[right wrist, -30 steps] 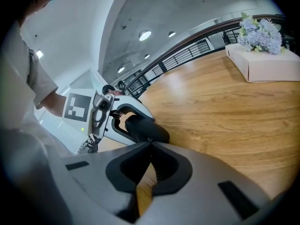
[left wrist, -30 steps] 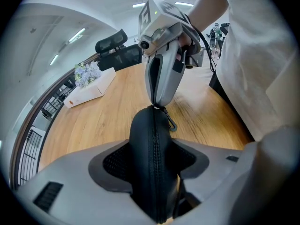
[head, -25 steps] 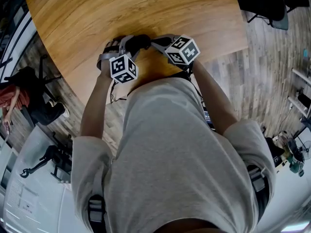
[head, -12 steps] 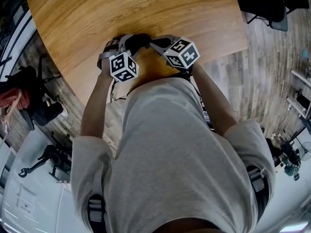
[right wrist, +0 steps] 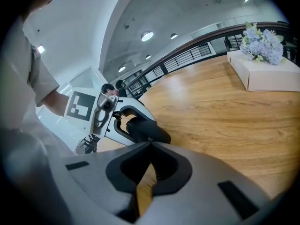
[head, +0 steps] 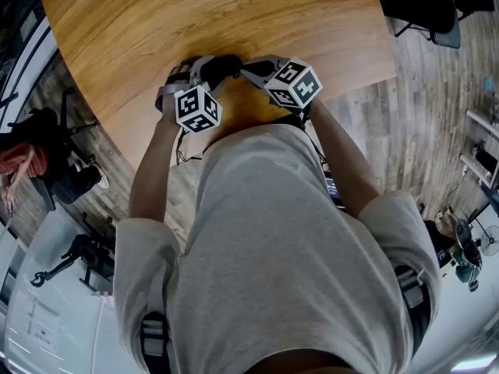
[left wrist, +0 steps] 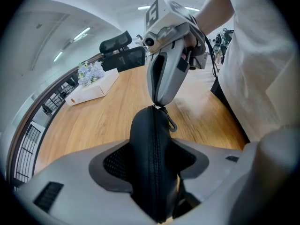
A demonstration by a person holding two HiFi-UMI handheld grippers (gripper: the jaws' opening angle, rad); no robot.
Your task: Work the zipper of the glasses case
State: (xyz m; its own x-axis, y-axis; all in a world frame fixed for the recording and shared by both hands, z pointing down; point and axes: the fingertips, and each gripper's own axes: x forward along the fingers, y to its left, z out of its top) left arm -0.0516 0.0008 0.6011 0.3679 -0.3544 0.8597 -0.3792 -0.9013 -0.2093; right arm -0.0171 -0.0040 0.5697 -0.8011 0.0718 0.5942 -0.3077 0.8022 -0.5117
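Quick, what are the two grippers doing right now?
Left gripper: closed on the glasses case.
Right gripper: closed on the zipper pull.

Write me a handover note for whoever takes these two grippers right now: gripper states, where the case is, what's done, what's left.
Left gripper: clamped on the black glasses case, holding it on edge over the wooden table, zipper facing the camera.
Right gripper: shut, tips at the far end of the zipper, apparently pinching the zipper pull.
Done: case secured, pull seemingly gripped. The whole visible stretch of zipper is closed.
Left: draw the pull along the zipper while the left gripper keeps the case steady. Watch the small clip hanging beside the pull; it could catch.
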